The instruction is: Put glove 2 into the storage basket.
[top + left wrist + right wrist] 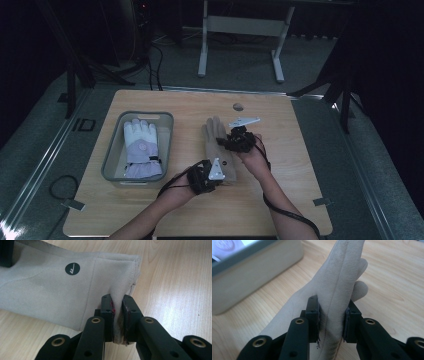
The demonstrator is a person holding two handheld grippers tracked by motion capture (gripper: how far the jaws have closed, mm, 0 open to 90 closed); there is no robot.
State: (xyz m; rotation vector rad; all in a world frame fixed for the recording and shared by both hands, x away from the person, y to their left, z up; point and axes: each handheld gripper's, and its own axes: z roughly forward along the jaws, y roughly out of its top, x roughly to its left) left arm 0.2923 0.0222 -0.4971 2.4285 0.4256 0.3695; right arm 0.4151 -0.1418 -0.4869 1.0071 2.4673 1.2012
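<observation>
The pale wooden bench (175, 277) is seen with a fine straight grain and a smooth, faintly glossy finish that catches the light. The beige cloth glove (50, 295) is shown as soft matt fabric with stitched seams at the cuff, and a suede-like nap is visible on its fingers (342, 272). A round dark printed logo (72, 268) is carried on it. The black gripper jaws are seen as matt plastic with brass-coloured rivets (96, 320). The grey rectangular bin (257, 277) is seen as smooth matt plastic.
</observation>
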